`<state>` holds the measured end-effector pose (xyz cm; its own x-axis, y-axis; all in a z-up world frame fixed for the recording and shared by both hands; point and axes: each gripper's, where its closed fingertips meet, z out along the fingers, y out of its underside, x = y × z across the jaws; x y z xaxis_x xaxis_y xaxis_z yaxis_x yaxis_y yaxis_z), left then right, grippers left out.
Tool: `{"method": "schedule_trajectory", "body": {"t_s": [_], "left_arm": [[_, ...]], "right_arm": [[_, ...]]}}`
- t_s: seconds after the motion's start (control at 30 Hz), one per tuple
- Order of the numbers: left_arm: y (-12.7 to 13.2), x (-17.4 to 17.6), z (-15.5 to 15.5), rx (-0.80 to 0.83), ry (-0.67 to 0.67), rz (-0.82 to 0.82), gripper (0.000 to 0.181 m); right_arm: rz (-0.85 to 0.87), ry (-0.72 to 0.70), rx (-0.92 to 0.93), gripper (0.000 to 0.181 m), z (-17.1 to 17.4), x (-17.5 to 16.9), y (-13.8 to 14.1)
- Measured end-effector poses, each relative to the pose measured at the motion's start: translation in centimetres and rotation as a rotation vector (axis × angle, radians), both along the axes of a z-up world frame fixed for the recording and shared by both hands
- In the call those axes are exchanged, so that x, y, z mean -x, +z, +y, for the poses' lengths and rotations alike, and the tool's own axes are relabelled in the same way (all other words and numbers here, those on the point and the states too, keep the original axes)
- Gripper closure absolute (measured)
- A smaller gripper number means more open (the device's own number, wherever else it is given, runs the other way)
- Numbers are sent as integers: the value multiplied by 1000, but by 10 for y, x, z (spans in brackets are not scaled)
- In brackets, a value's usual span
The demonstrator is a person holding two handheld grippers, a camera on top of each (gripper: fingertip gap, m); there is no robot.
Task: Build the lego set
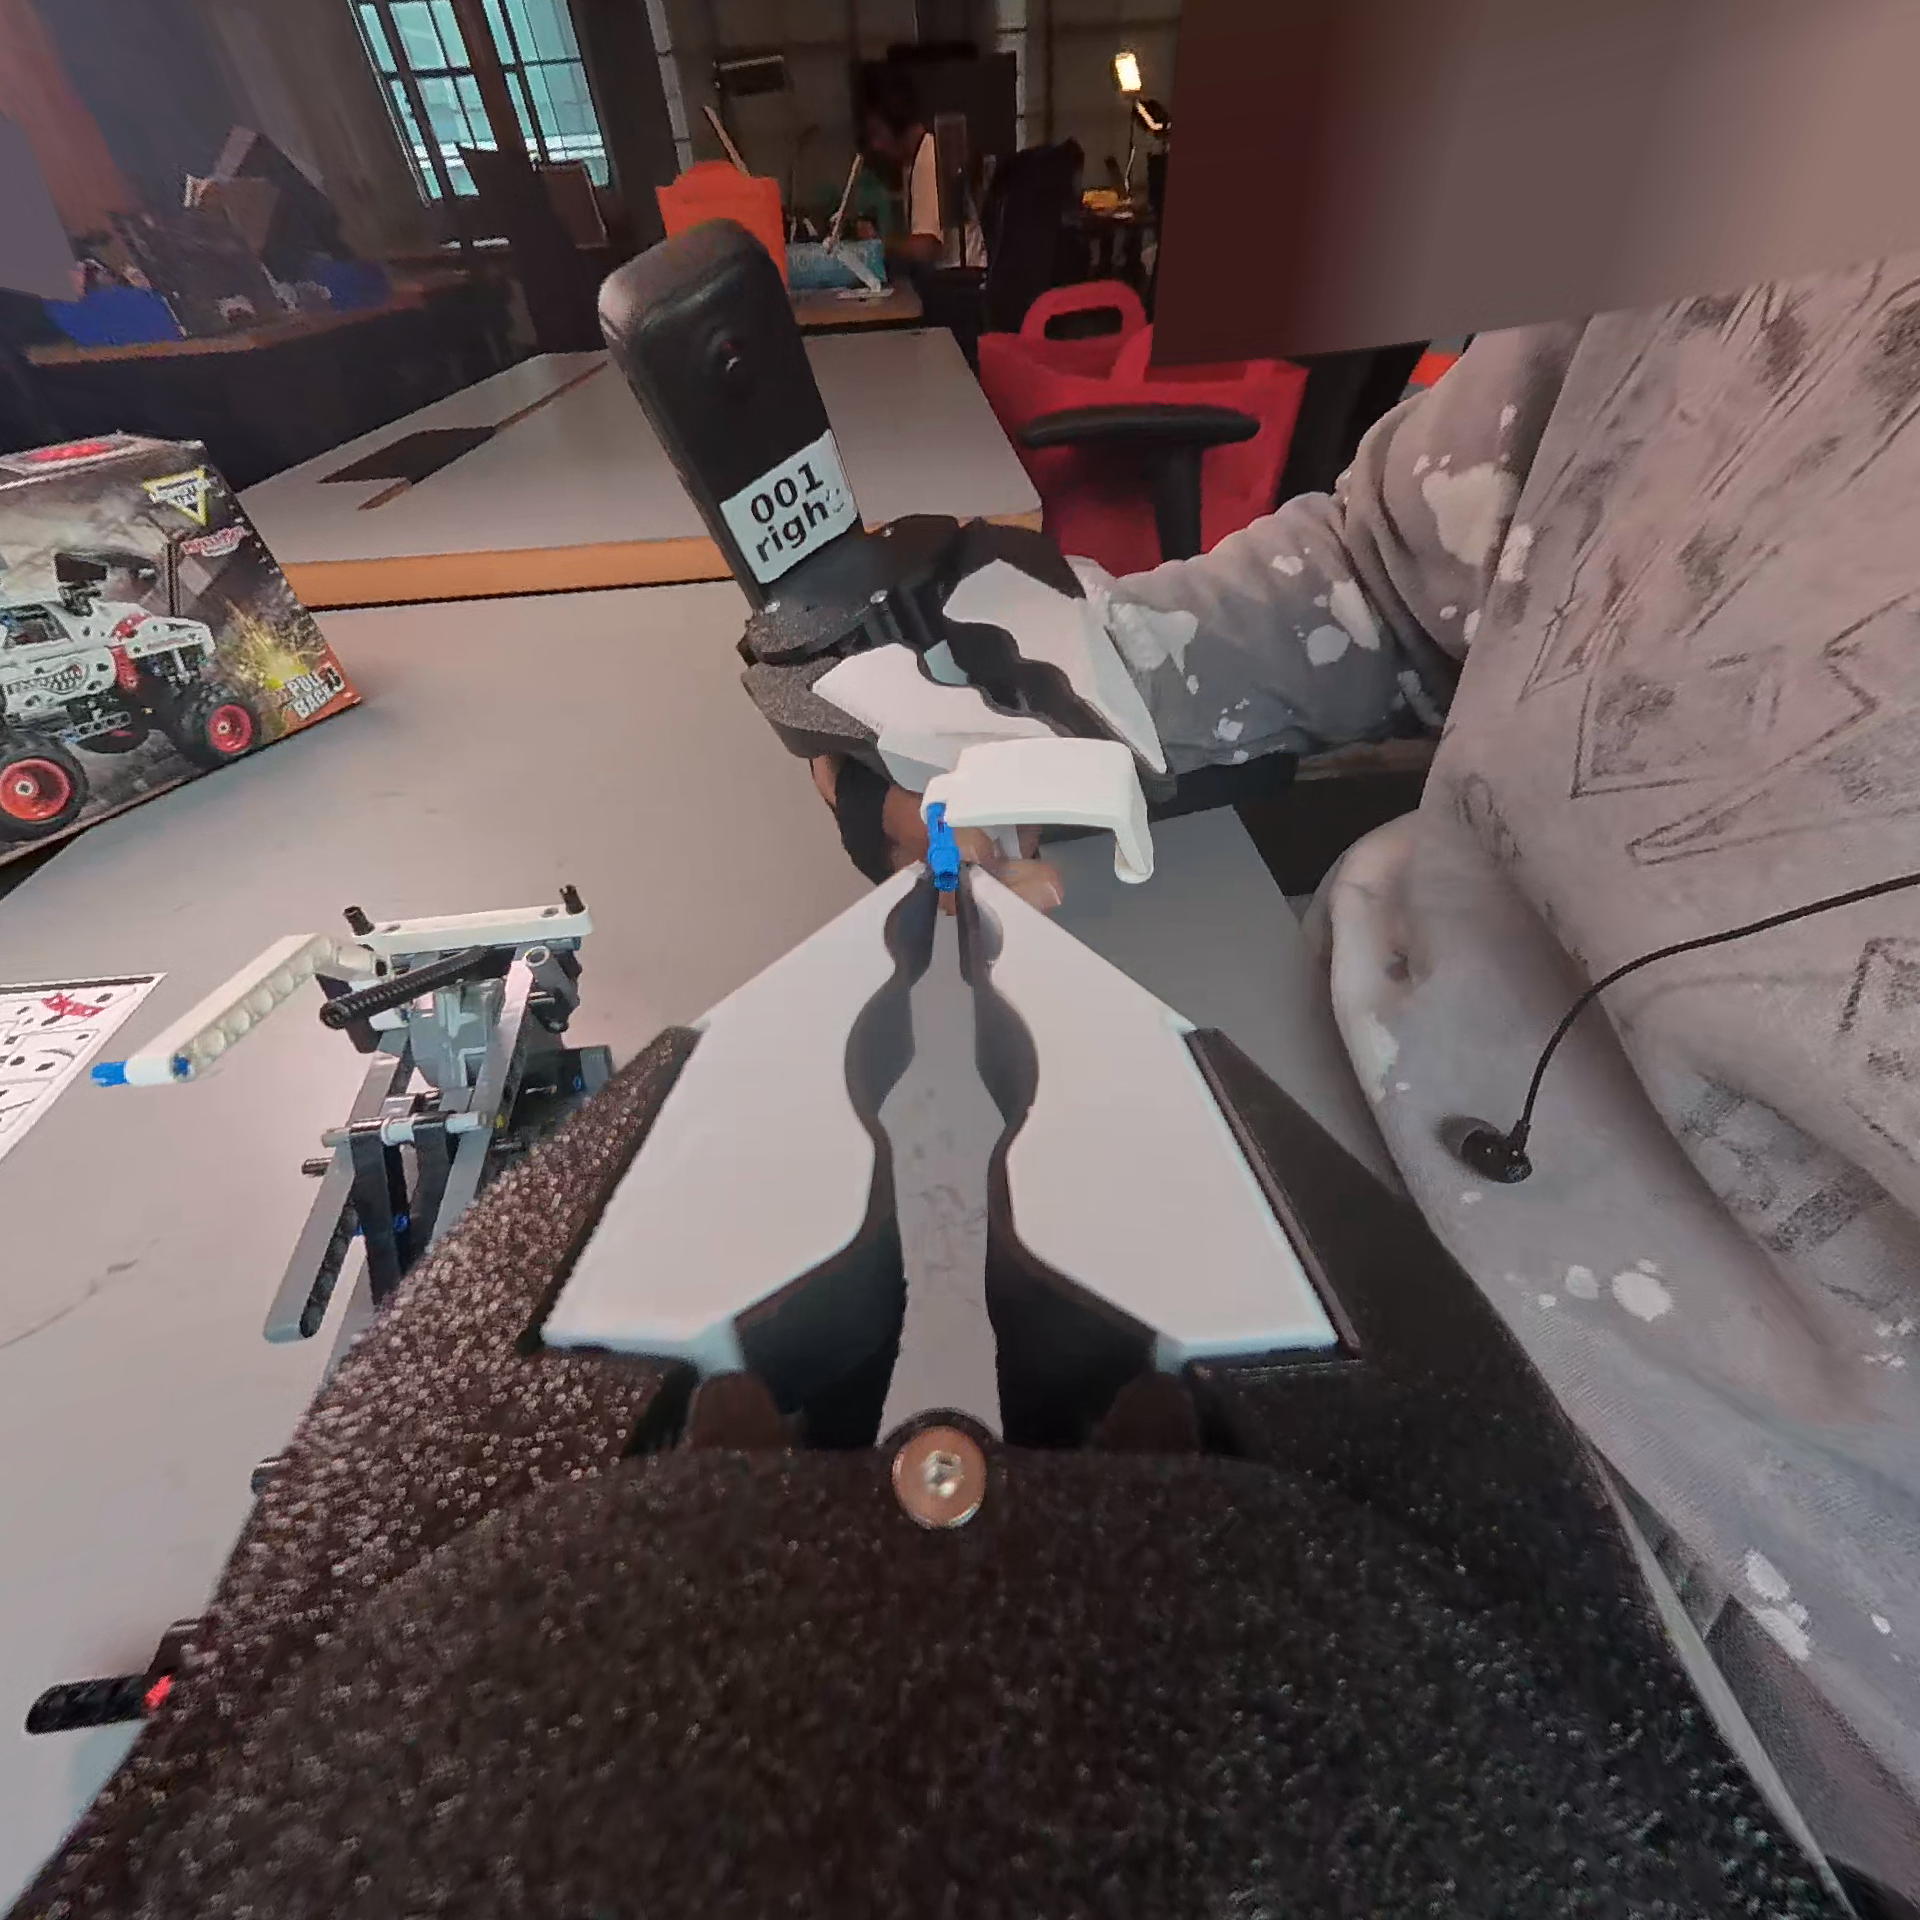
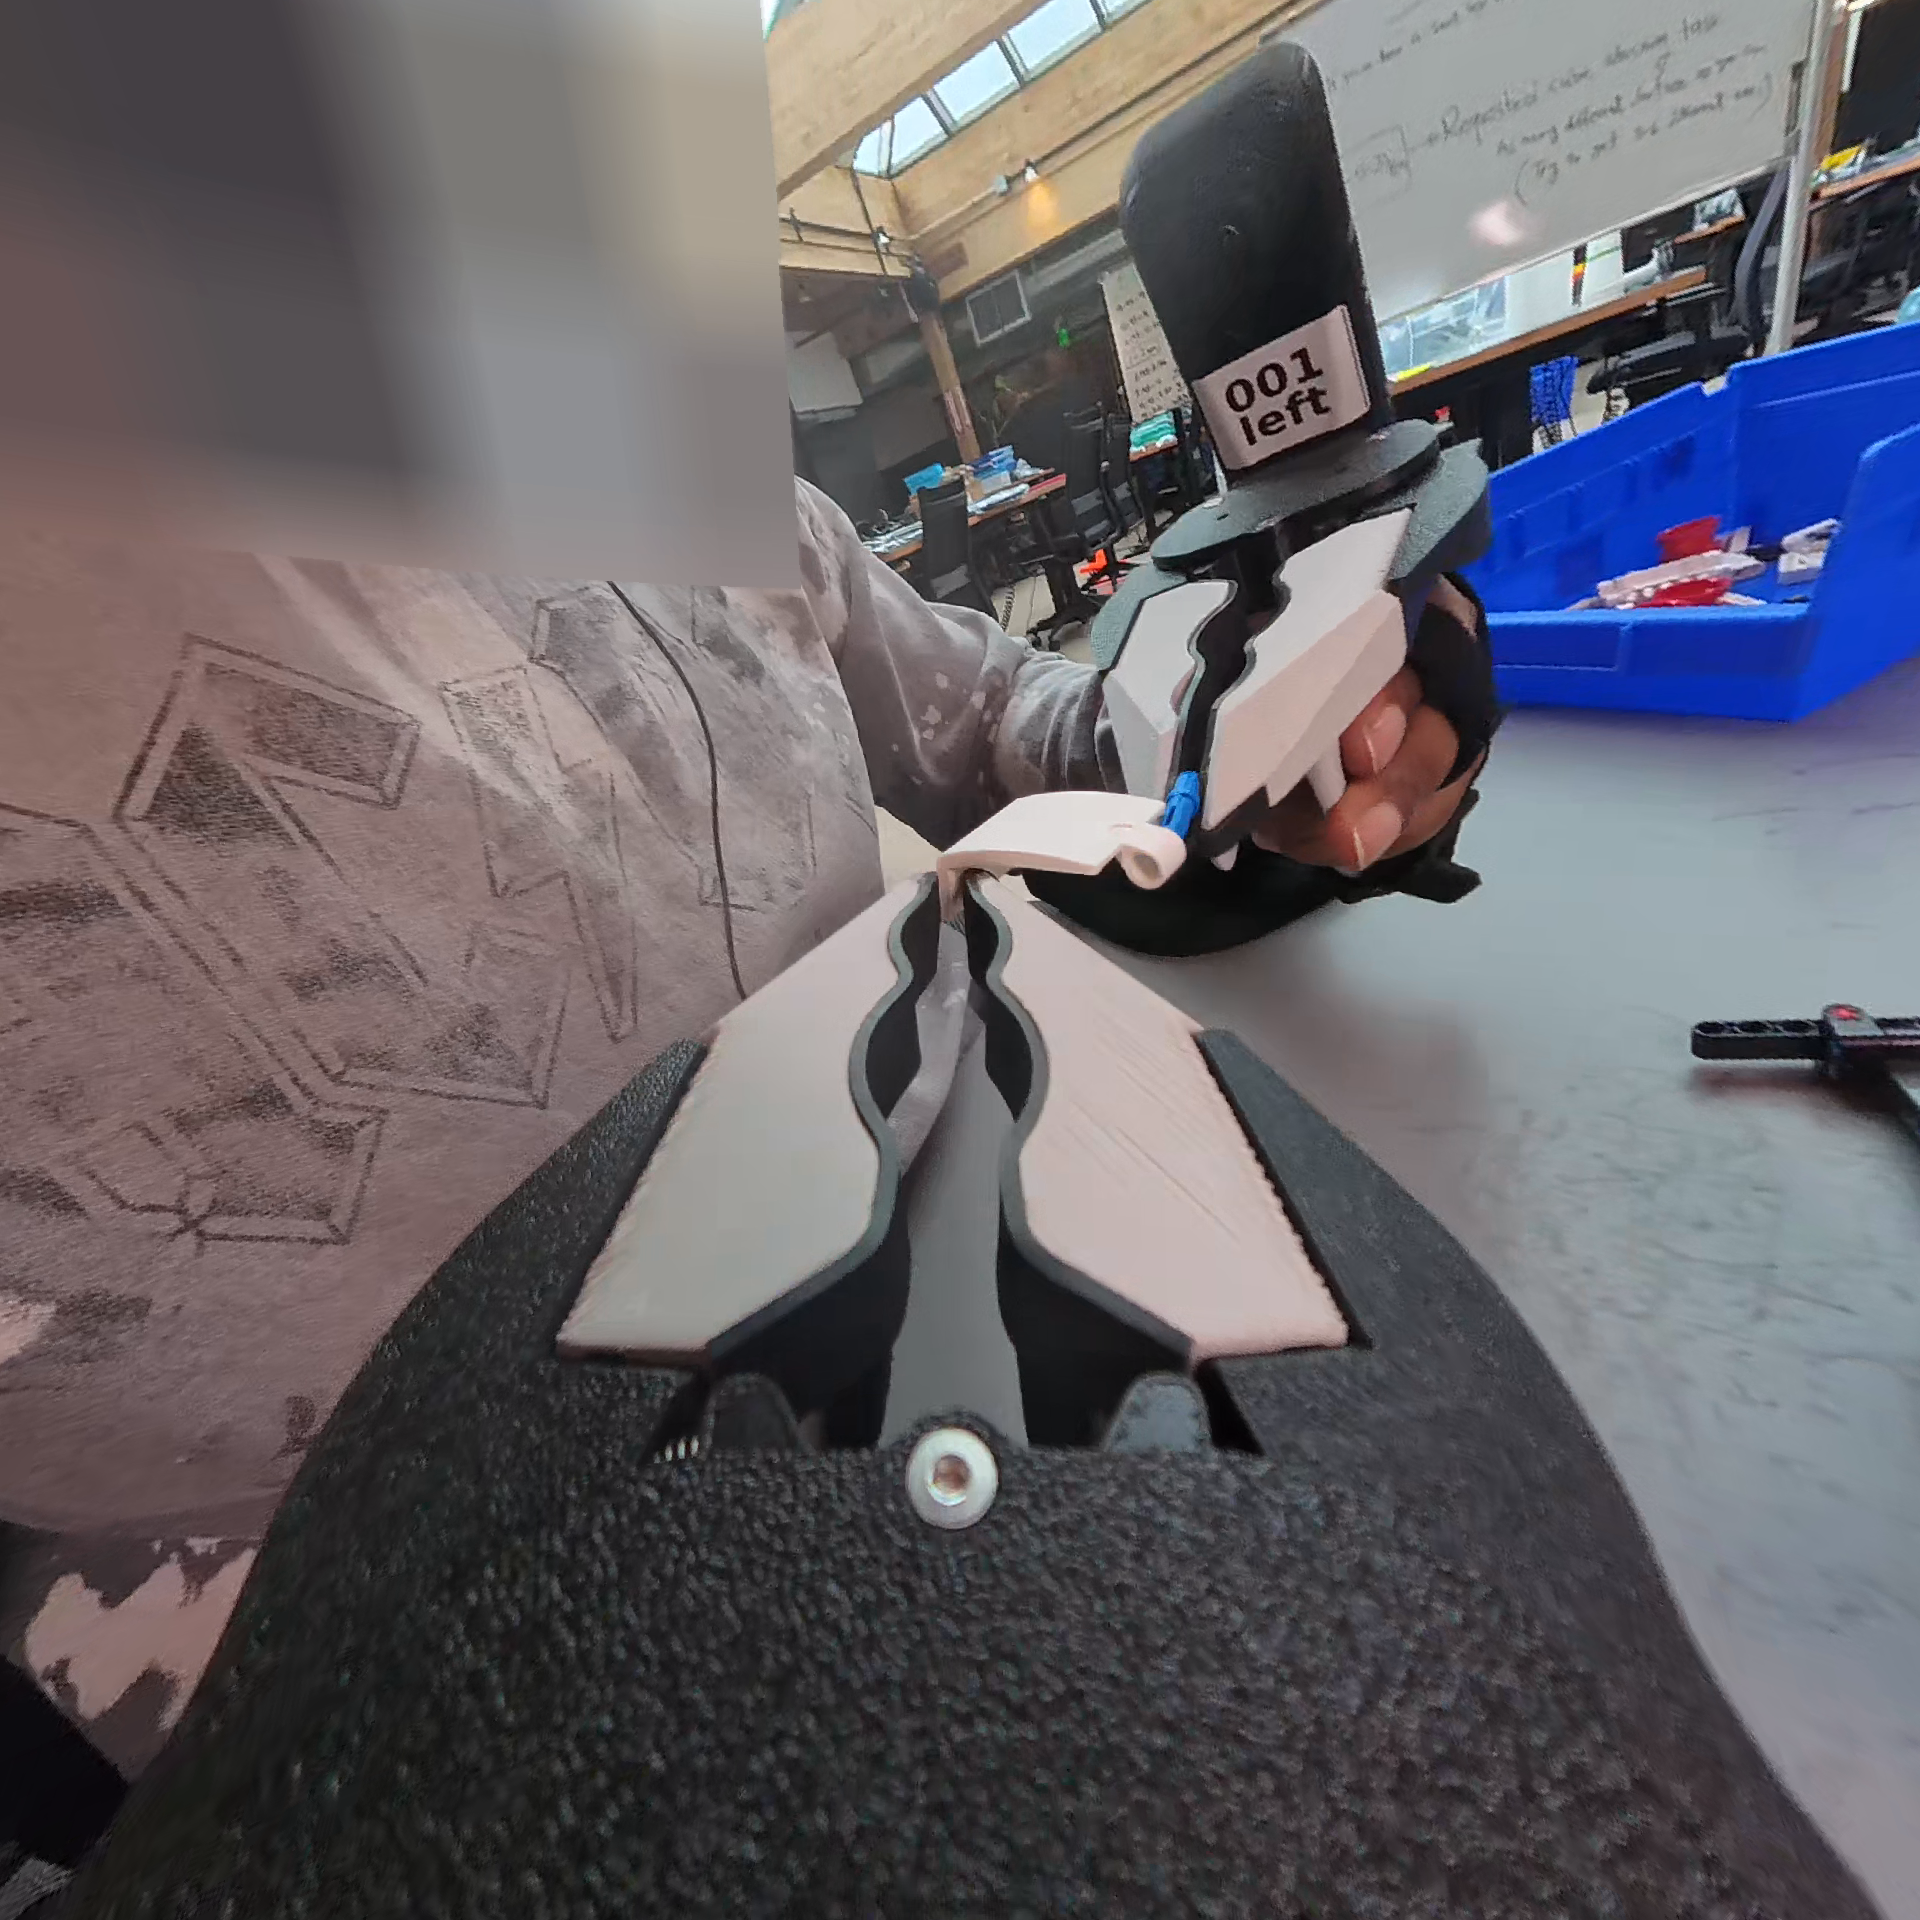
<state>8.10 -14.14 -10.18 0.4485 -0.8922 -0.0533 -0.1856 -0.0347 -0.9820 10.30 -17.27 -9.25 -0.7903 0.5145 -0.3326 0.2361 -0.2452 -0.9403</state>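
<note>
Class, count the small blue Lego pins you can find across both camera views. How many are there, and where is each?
2. One blue pin is pinched in the left gripper, at the white panel. Another tips the white beam on the chassis. More may be hidden.

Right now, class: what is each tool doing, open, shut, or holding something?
Left tool: shut on the blue pin.
Right tool: shut on the white panel.

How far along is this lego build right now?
Partway. A grey-and-black chassis frame stands assembled on the grey table. In hand: the left tool pinches a small blue pin, meeting the curved white panel clamped in the right tool. Panel not yet on the chassis.
</note>
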Motion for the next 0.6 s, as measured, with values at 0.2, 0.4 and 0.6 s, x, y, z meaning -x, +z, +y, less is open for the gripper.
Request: {"method": "schedule_trajectory", "body": {"t_s": [0.2, 0.4, 0.6], "left_arm": [[-48, 18, 6, 140, -3, 191, 177], [-85, 36, 14, 237, 54, 354, 177], [-99, 31, 13, 275, 49, 387, 177]], "right_arm": [[-187, -40, -239, 179, 15, 4, -51], [-463, 123, -568, 179, 30, -14, -107], [-622, 184, -691, 179, 56, -11, -124]]}}
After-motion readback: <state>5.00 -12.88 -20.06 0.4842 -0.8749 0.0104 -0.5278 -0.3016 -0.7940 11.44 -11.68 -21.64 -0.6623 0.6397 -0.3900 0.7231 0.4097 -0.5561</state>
